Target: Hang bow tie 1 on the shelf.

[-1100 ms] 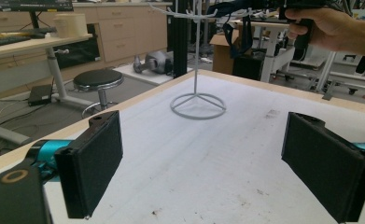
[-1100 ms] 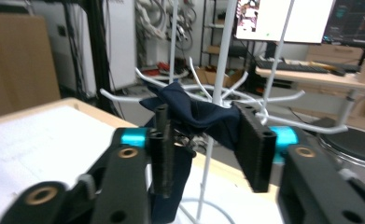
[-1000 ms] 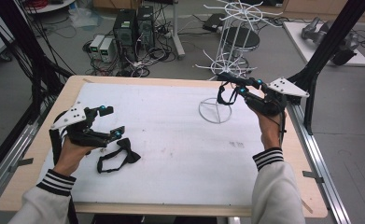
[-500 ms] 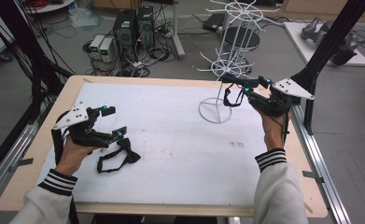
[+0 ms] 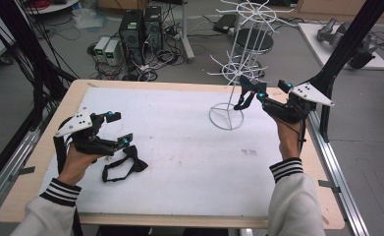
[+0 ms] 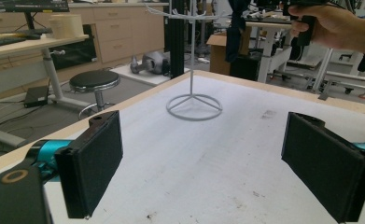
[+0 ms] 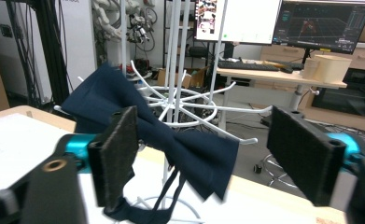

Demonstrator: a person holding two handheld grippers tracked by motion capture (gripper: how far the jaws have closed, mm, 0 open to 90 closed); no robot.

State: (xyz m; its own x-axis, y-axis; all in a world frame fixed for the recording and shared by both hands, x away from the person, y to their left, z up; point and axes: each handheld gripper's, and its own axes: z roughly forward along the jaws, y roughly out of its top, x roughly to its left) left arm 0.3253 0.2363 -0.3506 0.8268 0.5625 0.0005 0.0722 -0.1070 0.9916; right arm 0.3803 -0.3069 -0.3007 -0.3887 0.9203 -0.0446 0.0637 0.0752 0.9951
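Note:
A navy bow tie (image 7: 189, 154) hangs on a lower arm of the white wire stand (image 5: 227, 117) at the table's far right. Its strap dangles below it. My right gripper (image 7: 201, 161) is open just in front of the tie, one jaw on each side and neither pressing on it. In the high view the navy bow tie (image 5: 243, 91) sits just left of the right gripper (image 5: 270, 91). A second, black bow tie (image 5: 125, 164) with its strap lies flat on the white mat. My left gripper (image 5: 120, 129) is open beside it, holding nothing, and the left gripper (image 6: 208, 158) faces the stand (image 6: 194, 107).
The white mat (image 5: 179, 147) covers the wooden table (image 5: 47, 196), with a black frame post (image 5: 337, 64) at the right edge. A stool (image 6: 95, 81), desks and computers stand on the floor beyond the table. The person's other hand (image 6: 334, 23) appears far off in the left gripper view.
The right hand has drawn back slightly to the right of the stand, and the navy bow tie stays on the stand. The left hand has barely moved.

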